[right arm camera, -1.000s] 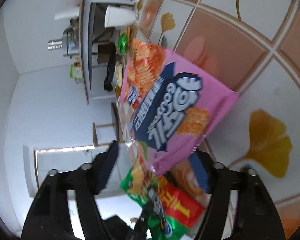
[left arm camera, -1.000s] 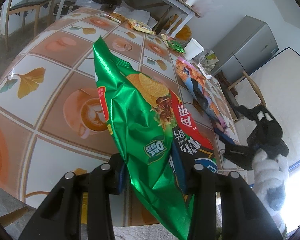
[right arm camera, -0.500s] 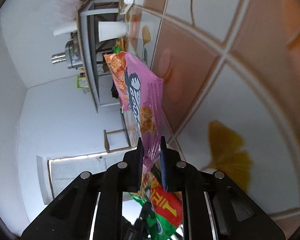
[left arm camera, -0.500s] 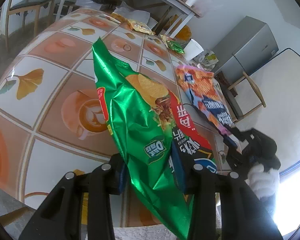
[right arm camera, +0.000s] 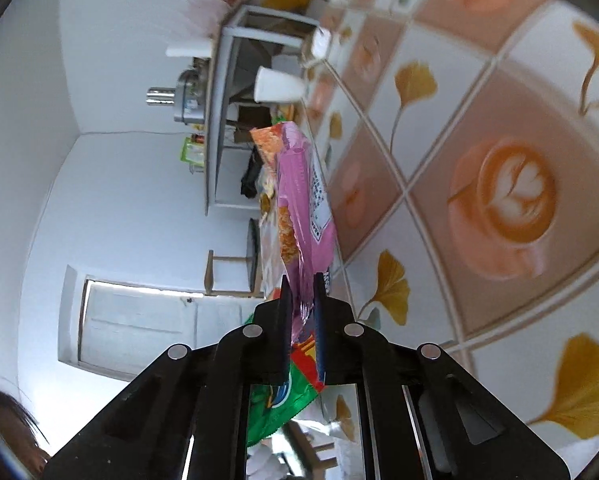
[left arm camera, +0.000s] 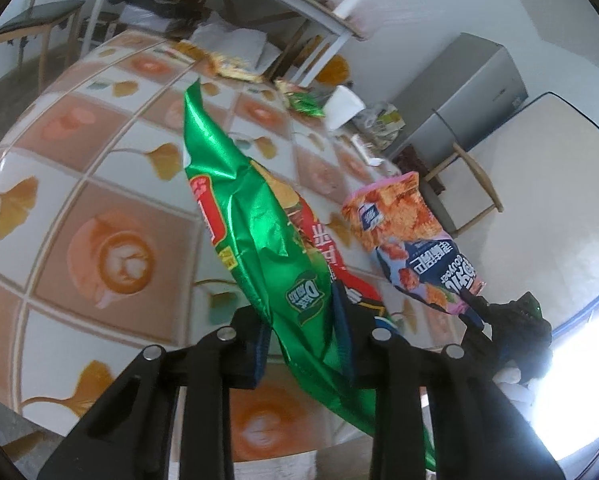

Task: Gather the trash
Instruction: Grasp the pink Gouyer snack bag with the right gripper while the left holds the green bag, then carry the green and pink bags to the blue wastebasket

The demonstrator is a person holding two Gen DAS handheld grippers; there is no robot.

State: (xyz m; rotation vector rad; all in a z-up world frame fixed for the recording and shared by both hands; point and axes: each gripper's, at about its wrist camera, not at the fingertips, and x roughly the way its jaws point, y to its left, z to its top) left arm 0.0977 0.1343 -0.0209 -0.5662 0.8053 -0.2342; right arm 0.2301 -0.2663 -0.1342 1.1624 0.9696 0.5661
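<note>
My left gripper [left arm camera: 303, 324] is shut on a green chip bag [left arm camera: 259, 232] and holds it above the tiled table [left arm camera: 111, 200]. My right gripper [right arm camera: 302, 296] is shut on the bottom edge of a pink snack bag [right arm camera: 299, 196], lifted off the table. In the left wrist view the pink snack bag [left arm camera: 411, 240] hangs at the right, held by the right gripper [left arm camera: 475, 308]. The green bag [right arm camera: 279, 408] shows below the right gripper's fingers.
More wrappers [left arm camera: 235, 70] and a white paper cup [left arm camera: 345, 106] lie at the table's far end. A white shelf table [left arm camera: 299, 4], a grey cabinet [left arm camera: 471, 92] and wooden chairs [left arm camera: 31, 24] stand around it. The cup [right arm camera: 279, 86] also shows in the right wrist view.
The right gripper closed on the pink snack bag and lifted it off the table, turning it edge-on. The left gripper kept hold of the green bag and shifted slightly.
</note>
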